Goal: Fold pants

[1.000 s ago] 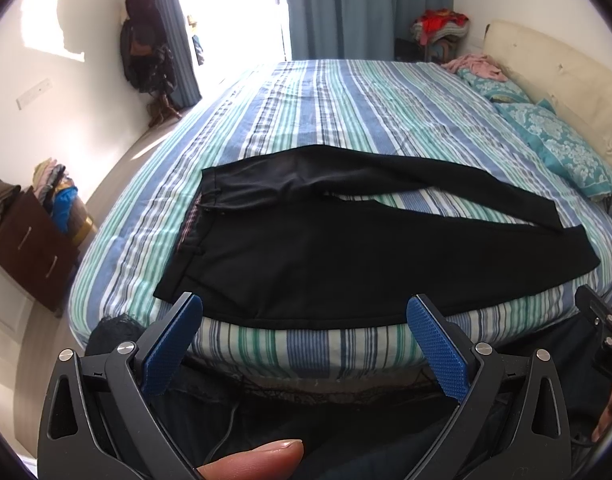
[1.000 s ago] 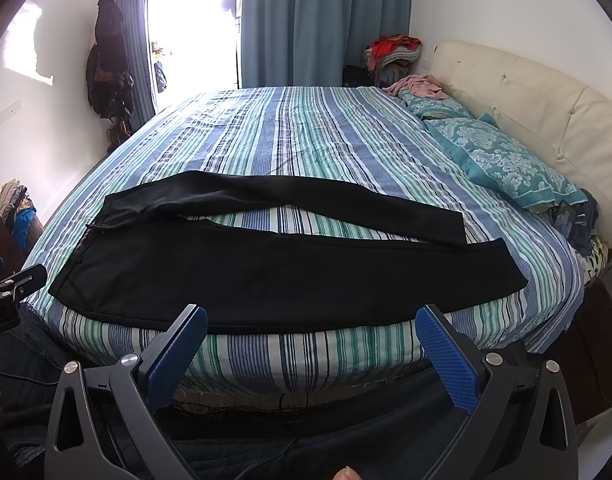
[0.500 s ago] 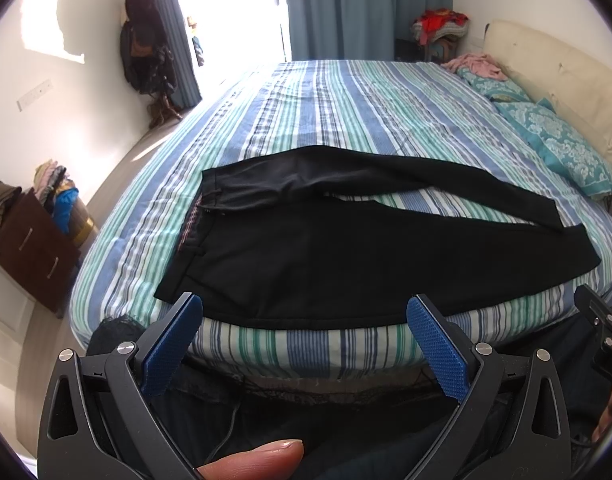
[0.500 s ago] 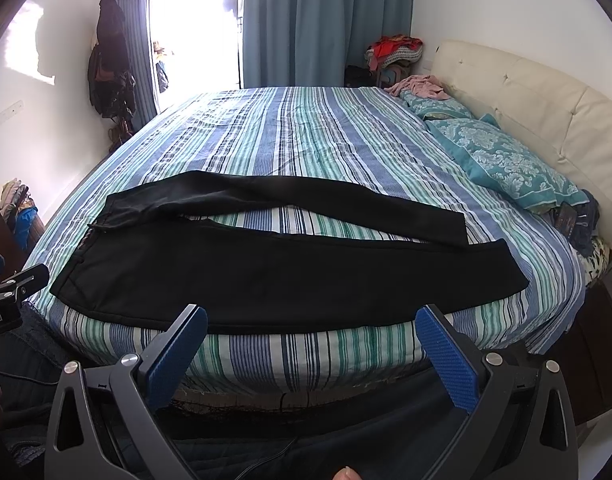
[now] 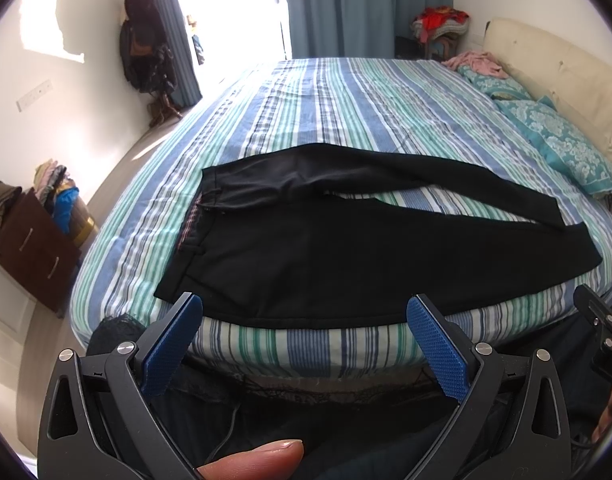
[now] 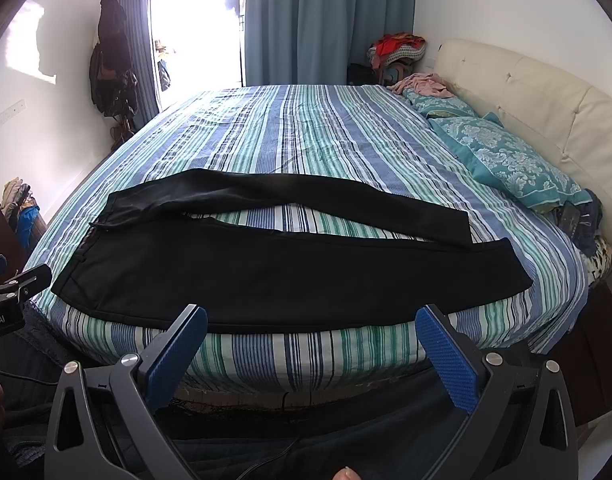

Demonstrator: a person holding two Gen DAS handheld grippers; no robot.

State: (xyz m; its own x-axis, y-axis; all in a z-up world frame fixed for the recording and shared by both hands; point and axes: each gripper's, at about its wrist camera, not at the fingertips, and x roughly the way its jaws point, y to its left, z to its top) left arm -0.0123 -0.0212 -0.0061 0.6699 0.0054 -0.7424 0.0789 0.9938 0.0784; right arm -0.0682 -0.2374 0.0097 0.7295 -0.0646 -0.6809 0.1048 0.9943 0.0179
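Note:
Black pants [image 5: 346, 256] lie flat across the near part of the striped bed [image 5: 346, 100], waistband at the left, both legs running right and spread apart. They also show in the right wrist view [image 6: 290, 276]. My left gripper [image 5: 306, 344] is open and empty, held off the bed's near edge in front of the waist end. My right gripper [image 6: 312, 352] is open and empty, off the near edge in front of the legs. Neither touches the pants.
Teal pillows [image 6: 514, 160] and a cream headboard [image 6: 546, 92] are at the right. A brown drawer unit [image 5: 30, 248] with clothes stands at the left. A coat stand [image 6: 112, 64] and blue curtains [image 6: 326, 20] are at the far end.

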